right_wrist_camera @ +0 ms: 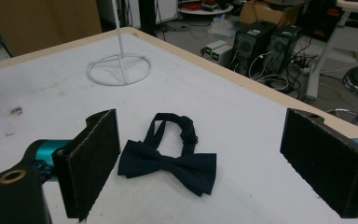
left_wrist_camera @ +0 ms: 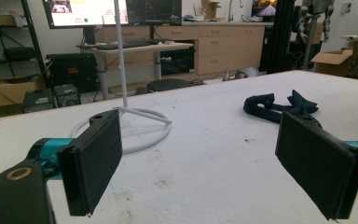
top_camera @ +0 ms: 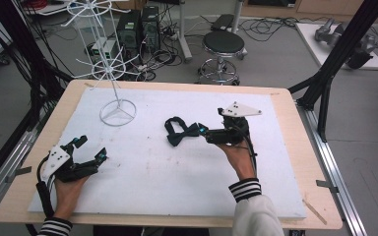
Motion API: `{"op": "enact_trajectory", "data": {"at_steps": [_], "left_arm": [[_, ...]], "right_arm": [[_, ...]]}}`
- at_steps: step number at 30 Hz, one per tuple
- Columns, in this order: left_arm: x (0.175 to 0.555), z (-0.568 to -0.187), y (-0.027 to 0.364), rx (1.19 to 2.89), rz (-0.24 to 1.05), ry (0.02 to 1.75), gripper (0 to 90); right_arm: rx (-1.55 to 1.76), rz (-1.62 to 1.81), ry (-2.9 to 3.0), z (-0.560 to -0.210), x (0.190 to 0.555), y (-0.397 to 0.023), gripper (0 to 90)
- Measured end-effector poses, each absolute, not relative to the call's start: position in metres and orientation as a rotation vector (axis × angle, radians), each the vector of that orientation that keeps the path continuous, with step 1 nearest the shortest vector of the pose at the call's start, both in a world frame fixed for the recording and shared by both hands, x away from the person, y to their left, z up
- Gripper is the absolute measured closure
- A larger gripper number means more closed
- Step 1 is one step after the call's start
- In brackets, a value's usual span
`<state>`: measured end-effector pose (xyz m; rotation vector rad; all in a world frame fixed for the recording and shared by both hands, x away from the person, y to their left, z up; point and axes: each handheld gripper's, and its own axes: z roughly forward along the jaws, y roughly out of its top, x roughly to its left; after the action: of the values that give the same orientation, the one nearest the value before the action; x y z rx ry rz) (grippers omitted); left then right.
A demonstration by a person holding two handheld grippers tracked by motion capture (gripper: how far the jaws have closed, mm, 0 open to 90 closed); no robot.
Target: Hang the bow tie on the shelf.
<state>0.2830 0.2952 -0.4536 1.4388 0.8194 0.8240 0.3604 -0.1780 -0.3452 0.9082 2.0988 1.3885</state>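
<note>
Here, the dark bow tie (top_camera: 179,132) is lying flat on the white mat (top_camera: 142,177), slightly right of the mat's middle in the high view, its strap looping away toward twelve o'clock. The right gripper (top_camera: 204,131) is sitting just beside the tie at its three o'clock side, with its jaws standing wide apart and gripping nothing; in the right gripper view the bow tie (right_wrist_camera: 170,163) is showing between the two black pads (right_wrist_camera: 95,161), nearer the left one, with nothing lying between it and the gripper. The left gripper (top_camera: 91,149) is resting near the mat's eight o'clock corner, well apart from the tie, its jaws also spread open and empty. The white wire stand (top_camera: 117,112) is standing on the mat at about ten o'clock from the tie, its round base touching the mat and its thin pole rising upright. Beyond the table (top_camera: 295,162), at twelve o'clock, a black stool (top_camera: 223,43) and computer towers (top_camera: 139,29) are sitting on the floor.
</note>
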Motion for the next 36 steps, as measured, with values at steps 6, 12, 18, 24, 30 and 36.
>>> {"op": "enact_trajectory", "data": {"at_steps": [6, 12, 18, 24, 30, 36], "left_arm": [[0.283, -0.454, 0.295, 1.439, 0.825, 0.819, 15.0], [0.283, -0.453, 0.295, 1.44, 0.82, 0.82, 15.0], [0.283, -0.454, 0.295, 1.439, 0.821, 0.821, 15.0], [0.283, -0.453, 0.295, 1.441, 0.819, 0.822, 15.0], [0.283, -0.453, 0.295, 1.442, 0.823, 0.819, 15.1], [0.283, -0.453, 0.295, 1.439, 0.82, 0.822, 15.0]], "right_arm": [[0.905, 1.35, 2.161, -0.342, 0.375, -0.169, 11.0], [0.927, 1.338, 2.203, -0.341, 0.391, -0.166, 11.0], [0.952, 1.342, 2.227, -0.344, 0.402, -0.163, 11.0], [0.968, 1.3, 2.278, -0.348, 0.416, -0.155, 11.0], [0.966, 1.28, 2.304, -0.348, 0.427, -0.145, 11.1], [0.946, 1.222, 2.35, -0.347, 0.436, -0.132, 11.1]]}}
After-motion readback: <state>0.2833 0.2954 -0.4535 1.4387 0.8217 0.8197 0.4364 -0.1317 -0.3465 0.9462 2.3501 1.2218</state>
